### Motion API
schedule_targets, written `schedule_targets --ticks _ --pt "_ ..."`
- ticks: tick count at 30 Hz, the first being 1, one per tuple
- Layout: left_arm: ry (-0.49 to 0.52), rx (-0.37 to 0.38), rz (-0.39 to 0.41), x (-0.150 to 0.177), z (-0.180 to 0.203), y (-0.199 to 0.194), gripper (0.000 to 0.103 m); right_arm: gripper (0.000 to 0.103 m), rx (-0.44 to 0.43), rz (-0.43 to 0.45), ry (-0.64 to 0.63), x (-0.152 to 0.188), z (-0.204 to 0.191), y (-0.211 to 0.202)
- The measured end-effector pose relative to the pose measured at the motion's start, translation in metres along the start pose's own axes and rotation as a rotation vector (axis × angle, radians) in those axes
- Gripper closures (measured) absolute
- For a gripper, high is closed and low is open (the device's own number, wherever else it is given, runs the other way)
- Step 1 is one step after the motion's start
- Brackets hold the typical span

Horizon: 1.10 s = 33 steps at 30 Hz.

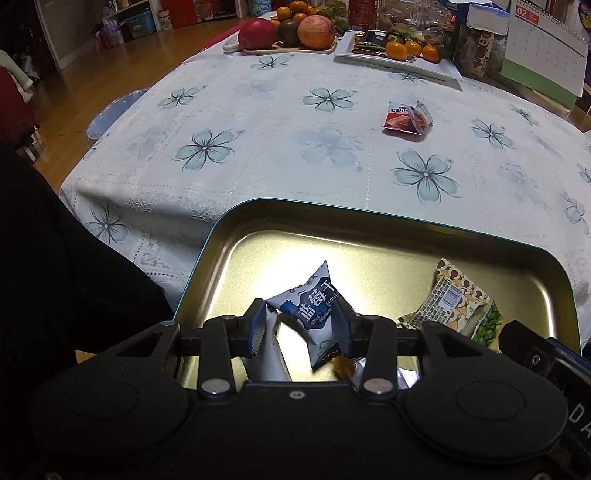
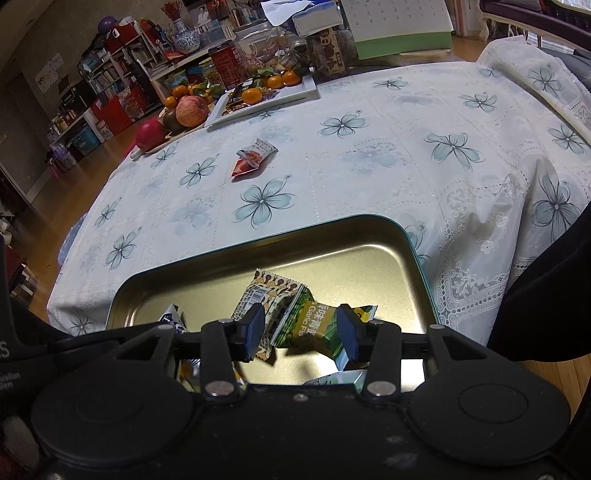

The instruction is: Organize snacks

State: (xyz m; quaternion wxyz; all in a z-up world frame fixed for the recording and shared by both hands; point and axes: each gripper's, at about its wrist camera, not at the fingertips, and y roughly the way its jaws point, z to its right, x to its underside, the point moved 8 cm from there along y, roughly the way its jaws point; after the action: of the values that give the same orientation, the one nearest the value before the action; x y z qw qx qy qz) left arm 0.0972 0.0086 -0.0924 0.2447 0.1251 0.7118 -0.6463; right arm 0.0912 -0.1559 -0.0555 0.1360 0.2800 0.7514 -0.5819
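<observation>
A gold tin tray [image 1: 369, 240] [image 2: 258, 258] sits at the near table edge and holds several snack packets. My left gripper [image 1: 301, 325] hangs over the tray with its jaws apart around a blue and white dried blueberry packet [image 1: 314, 310], which looks loose between the pads. My right gripper [image 2: 301, 330] is over the same tray, jaws apart, with a green garlic pea packet [image 2: 314, 325] between them, seemingly released. A brown patterned packet [image 1: 448, 299] [image 2: 266, 295] lies in the tray. Two red snack packets [image 1: 406, 118] [image 2: 253, 157] lie out on the tablecloth.
A white floral tablecloth [image 1: 295, 147] covers the table. At the far edge stand a fruit board with apples [image 1: 288, 33] [image 2: 177, 114], a white plate of tangerines [image 1: 406, 55] [image 2: 266, 88], jars and a desk calendar [image 1: 543, 48]. Wood floor lies to the left.
</observation>
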Motion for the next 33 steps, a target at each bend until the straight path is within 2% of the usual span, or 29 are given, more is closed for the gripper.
schedule_targets --ticks 25,33 --pt "0.033 -0.032 0.011 0.0001 0.0031 -0.0001 0.052 0.057 -0.015 -0.009 -0.006 0.0019 -0.0009 -0.0008" --pt "0.031 -0.033 0.009 -0.0001 0.0033 -0.0002 0.052 0.057 -0.019 0.001 0.047 -0.0012 0.0076 -0.0039"
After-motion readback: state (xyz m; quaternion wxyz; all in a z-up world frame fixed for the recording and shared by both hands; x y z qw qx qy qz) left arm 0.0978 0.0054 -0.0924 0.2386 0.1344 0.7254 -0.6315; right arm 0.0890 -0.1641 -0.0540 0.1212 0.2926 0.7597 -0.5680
